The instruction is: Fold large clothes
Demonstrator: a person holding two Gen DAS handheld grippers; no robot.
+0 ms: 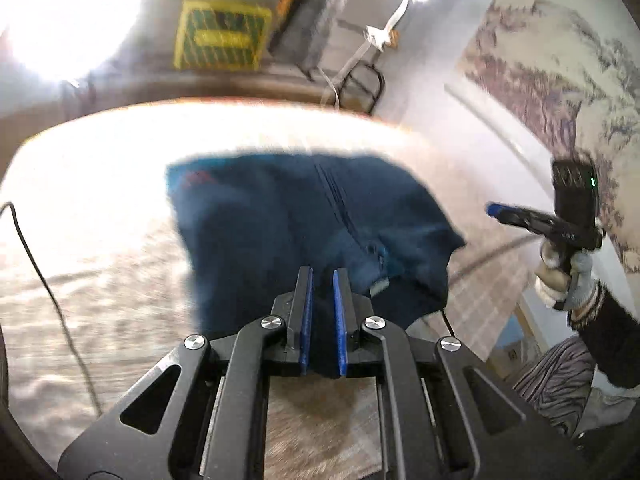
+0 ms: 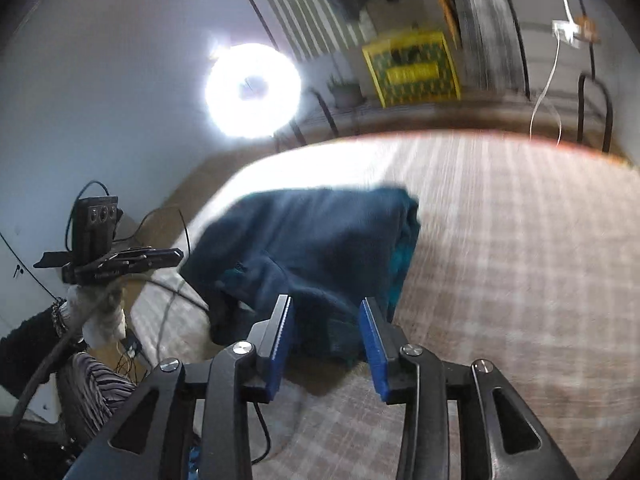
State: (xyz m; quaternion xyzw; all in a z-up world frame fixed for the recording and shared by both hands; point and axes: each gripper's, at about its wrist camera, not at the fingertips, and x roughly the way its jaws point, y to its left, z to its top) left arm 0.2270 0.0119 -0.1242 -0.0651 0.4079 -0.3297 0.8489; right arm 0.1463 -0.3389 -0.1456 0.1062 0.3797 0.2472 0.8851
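**Both grippers clear of the folded garment, mid-air**

Dark blue fleece garment with a zip [image 1: 304,224], folded into a rough bundle, lies on the pale checked bed cover [image 2: 500,240], towards its near edge. A sleeve or loose flap hangs over the bundle's near side.

Left gripper [image 1: 322,280]: blue pads nearly together, nothing visibly between them; hovers above the garment's near edge. Right gripper [image 2: 326,316]: jaws apart, empty, just short of the garment's near side. Frames blurred.

Risks, as judged:
- Bundle looks uneven; the loose flap may slide out, undoing the fold.
- Black cable [image 2: 176,292] trails just left of the garment; a gripper coming down there could snag it.
- Garment lies close to the bed edge; a sideways tug might drag it off.
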